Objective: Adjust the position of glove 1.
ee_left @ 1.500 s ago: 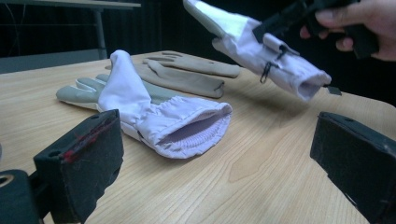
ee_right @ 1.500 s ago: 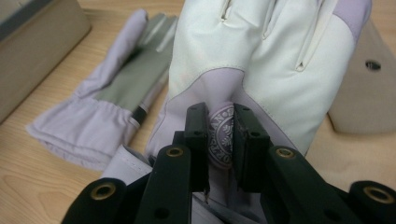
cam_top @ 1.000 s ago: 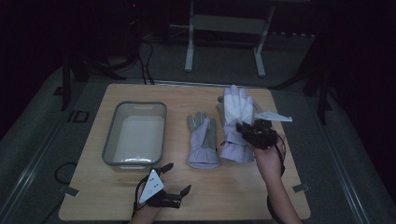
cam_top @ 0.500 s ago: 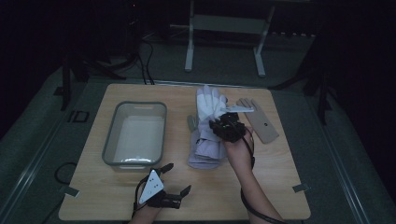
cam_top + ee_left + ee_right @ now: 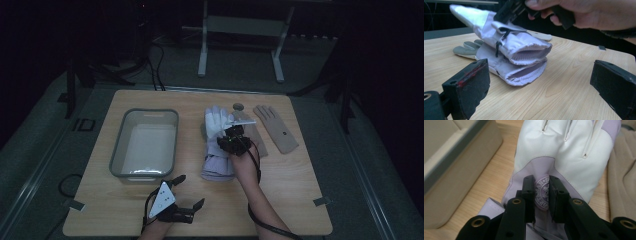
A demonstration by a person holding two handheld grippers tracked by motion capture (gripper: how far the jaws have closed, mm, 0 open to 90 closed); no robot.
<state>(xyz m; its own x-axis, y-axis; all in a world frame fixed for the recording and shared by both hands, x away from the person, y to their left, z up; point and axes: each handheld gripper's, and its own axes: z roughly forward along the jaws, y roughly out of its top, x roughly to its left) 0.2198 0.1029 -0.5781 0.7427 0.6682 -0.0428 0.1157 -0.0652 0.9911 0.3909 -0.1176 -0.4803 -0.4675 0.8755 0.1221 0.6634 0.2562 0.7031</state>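
A white and lavender glove (image 5: 217, 123) (image 5: 564, 152) hangs in my right gripper (image 5: 234, 135) (image 5: 541, 192), whose jaws are shut on a fold at its logo patch. It lies over a second, matching glove (image 5: 218, 169) (image 5: 506, 67) flat on the wooden table. In the left gripper view the upper glove (image 5: 524, 45) rests on the lower one, cuffs toward the camera, with the person's right hand (image 5: 579, 15) above. My left gripper (image 5: 190, 190) (image 5: 541, 87) stands open near the table's front edge, with nothing between its jaws.
A clear grey-rimmed tray (image 5: 117, 150) (image 5: 456, 165) stands left of the gloves. A beige glove (image 5: 276, 128) (image 5: 624, 182) lies flat to their right, and a small grey round thing (image 5: 238, 106) sits behind them. The table's edges drop to a dark floor.
My right gripper has carried the white and lavender glove left and down, from beside the other glove to on top of it, uncovering the beige glove. The left gripper has stayed still.
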